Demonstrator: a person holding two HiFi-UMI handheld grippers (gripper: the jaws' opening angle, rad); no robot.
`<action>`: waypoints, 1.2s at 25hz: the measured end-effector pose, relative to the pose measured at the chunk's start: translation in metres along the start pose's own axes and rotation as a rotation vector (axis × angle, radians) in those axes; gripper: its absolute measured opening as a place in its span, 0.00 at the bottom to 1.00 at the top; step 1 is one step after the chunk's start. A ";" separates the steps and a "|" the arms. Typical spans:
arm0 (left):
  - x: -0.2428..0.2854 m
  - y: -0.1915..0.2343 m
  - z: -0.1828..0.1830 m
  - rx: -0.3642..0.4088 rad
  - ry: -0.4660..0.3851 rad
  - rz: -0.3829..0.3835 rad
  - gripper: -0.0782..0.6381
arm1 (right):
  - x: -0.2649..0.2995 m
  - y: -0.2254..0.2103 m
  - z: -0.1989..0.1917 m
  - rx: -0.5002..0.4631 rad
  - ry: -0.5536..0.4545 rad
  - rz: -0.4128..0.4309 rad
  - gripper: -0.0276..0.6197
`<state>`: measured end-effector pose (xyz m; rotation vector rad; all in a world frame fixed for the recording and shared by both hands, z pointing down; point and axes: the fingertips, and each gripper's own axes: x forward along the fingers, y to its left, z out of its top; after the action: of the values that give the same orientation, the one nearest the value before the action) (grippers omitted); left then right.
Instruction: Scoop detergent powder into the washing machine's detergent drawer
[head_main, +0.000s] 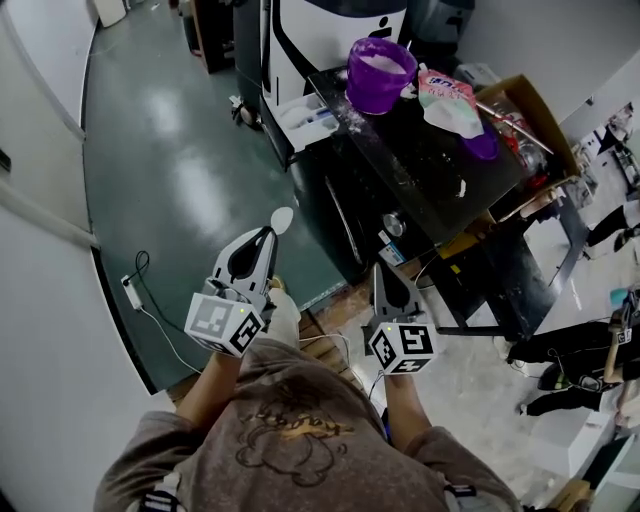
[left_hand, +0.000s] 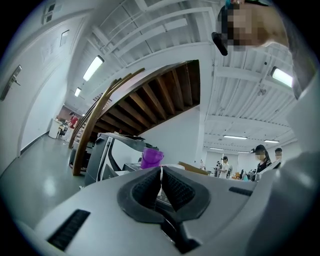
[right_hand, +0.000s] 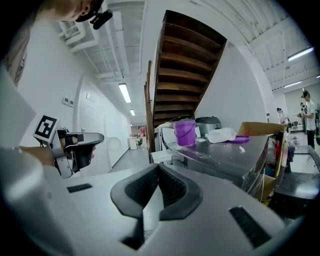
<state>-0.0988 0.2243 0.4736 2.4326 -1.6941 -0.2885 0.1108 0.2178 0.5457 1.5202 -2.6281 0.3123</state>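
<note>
Head view, from the left: the left gripper (head_main: 267, 234) is clamped on the handle of a white spoon (head_main: 283, 217), whose bowl sticks out past the jaw tips over the green floor (head_main: 170, 150). The spoon is well apart from both bucket and drawer. In the left gripper view the two dark pads meet on a thin white strip of the spoon handle (left_hand: 161, 178).

Next to it, the right gripper (head_main: 379, 270) is held low in front of the person. Its own view shows the jaws pressed together with nothing between them.

Further ahead, the white detergent drawer (head_main: 304, 117) stands pulled out of the washing machine (head_main: 420, 170). On the dark top of the machine sits a purple bucket (head_main: 380, 73) with pale powder inside. To its right, just beside it, lies a detergent bag (head_main: 449, 101), then a purple lid (head_main: 483, 146), and at the far right an open cardboard box (head_main: 535, 112).
</note>
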 end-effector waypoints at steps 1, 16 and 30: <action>0.010 0.007 0.000 -0.002 0.001 -0.002 0.14 | 0.011 -0.002 0.002 -0.002 0.001 -0.001 0.04; 0.171 0.094 0.068 -0.027 0.063 -0.156 0.14 | 0.168 -0.022 0.093 -0.006 0.011 -0.079 0.04; 0.260 0.112 0.140 -0.066 0.091 -0.266 0.14 | 0.205 -0.045 0.172 0.041 0.014 -0.238 0.04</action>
<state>-0.1476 -0.0617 0.3484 2.5781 -1.3041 -0.2572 0.0512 -0.0149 0.4204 1.8139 -2.4095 0.3568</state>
